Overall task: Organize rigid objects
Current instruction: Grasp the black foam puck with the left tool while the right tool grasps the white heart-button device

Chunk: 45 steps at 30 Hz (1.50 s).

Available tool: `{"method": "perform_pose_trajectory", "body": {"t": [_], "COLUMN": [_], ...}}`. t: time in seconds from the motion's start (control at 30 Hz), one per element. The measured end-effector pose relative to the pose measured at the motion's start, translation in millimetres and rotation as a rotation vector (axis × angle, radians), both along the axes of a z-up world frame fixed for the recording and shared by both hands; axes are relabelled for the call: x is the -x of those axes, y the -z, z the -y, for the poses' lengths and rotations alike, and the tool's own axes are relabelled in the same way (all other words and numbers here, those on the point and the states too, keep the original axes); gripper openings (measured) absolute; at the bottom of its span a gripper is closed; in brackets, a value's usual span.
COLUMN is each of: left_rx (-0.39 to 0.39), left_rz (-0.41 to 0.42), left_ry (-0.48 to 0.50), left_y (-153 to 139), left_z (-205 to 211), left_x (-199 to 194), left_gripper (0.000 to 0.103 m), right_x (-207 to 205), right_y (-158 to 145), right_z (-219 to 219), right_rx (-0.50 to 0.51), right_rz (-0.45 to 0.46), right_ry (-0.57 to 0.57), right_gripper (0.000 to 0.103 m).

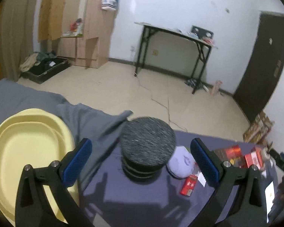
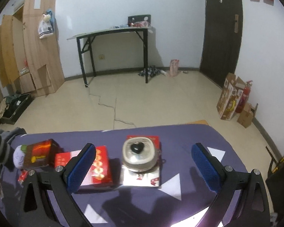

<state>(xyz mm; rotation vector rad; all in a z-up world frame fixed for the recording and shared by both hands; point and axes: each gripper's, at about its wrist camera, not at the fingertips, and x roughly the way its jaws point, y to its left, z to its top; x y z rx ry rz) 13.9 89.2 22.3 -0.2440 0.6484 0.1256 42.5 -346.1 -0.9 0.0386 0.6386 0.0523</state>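
Note:
In the left wrist view my left gripper is open, its blue pads either side of a round dark grey speckled container standing on the purple cloth; they do not touch it. A pale lilac round object and a small red box lie just right of it. A yellow tray sits at the left. In the right wrist view my right gripper is open around a silver case with a black heart resting on a flat red-and-silver box. A red box lies by the left pad.
A dark brown box and another red box sit at the table's left. White paper triangles lie on the purple cloth. A grey cloth covers the left side. Beyond the table edge is bare floor, a black-legged desk and cardboard boxes.

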Motion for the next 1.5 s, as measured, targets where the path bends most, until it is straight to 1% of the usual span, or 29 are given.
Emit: {"method": "perform_pose_trajectory", "body": {"t": [0.2, 0.27, 0.33, 0.4, 0.47, 0.5, 0.57, 0.67, 0.77, 0.83, 0.87, 0.9, 0.93, 0.97, 1.0, 1.03, 1.1, 1.23, 1.37, 1.43, 1.47, 1.5], "left_rx": [-0.042, -0.049, -0.041, -0.013, 0.008, 0.009, -0.005, -0.037, -0.041, -0.023, -0.012, 0.000, 0.003, 0.004, 0.005, 0.009, 0.020, 0.042, 0.055, 0.046, 0.031, 0.004], "left_rz": [-0.021, -0.013, 0.005, 0.018, 0.021, 0.023, 0.025, 0.033, 0.028, 0.026, 0.027, 0.029, 0.031, 0.031, 0.028, 0.027, 0.033, 0.075, 0.118, 0.138, 0.149, 0.171], "left_ry": [0.046, 0.046, 0.039, 0.029, 0.022, 0.021, 0.030, 0.044, 0.042, 0.027, 0.023, 0.023, 0.024, 0.026, 0.024, 0.020, 0.015, 0.007, -0.002, -0.014, -0.019, -0.022], "left_y": [12, 13, 14, 16, 18, 19, 20, 18, 20, 23, 24, 25, 25, 25, 26, 26, 26, 20, 9, -2, -11, -23], "left_z": [14, 15, 13, 8, 5, 4, 6, 10, 11, 6, 4, 2, 2, 2, 1, 0, -3, -4, -7, -8, -9, -8], "left_x": [-5, -5, -4, -5, -7, -8, -11, -13, -16, -16, -17, -16, -17, -16, -17, -17, -15, -9, 0, 7, 12, 19], "left_gripper": [0.103, 0.103, 0.103, 0.103, 0.103, 0.103, 0.103, 0.103, 0.103, 0.103, 0.103, 0.097, 0.089, 0.084, 0.075, 0.070, 0.070, 0.069, 0.069, 0.069, 0.069, 0.069], "right_x": [-15, -23, -31, -39, -45, -47, -47, -50, -54, -57, -58, -58, -61, -62, -62, -61, -60, -55, -40, -27, -18, -7], "right_y": [-7, -7, -6, -4, -2, -3, -3, 4, 9, 10, 13, 15, 17, 19, 19, 19, 17, 20, 10, -3, -10, -20], "right_z": [-6, -3, 4, 9, 5, 1, -2, -9, -7, -4, -1, 2, 7, 11, 12, 15, 21, 35, 42, 46, 45, 39], "right_rx": [0.013, -0.008, -0.025, -0.030, -0.043, -0.039, -0.010, -0.010, -0.013, -0.033, -0.033, -0.026, -0.021, -0.026, -0.036, -0.045, -0.043, -0.074, -0.081, -0.123, -0.140, -0.148], "right_rz": [-0.028, -0.037, -0.045, -0.051, -0.057, -0.044, -0.017, -0.030, -0.038, -0.035, -0.037, -0.040, -0.042, -0.043, -0.043, -0.041, -0.031, -0.027, 0.045, 0.106, 0.143, 0.187], "right_ry": [-0.028, -0.027, -0.008, 0.026, 0.019, 0.015, 0.022, 0.003, -0.004, -0.014, -0.019, -0.027, -0.030, -0.045, -0.051, -0.055, -0.052, -0.048, -0.040, -0.054, -0.085, -0.139], "right_gripper": [0.103, 0.103, 0.102, 0.099, 0.095, 0.095, 0.096, 0.096, 0.091, 0.086, 0.080, 0.075, 0.070, 0.064, 0.057, 0.054, 0.054, 0.054, 0.054, 0.054, 0.054, 0.054]}}
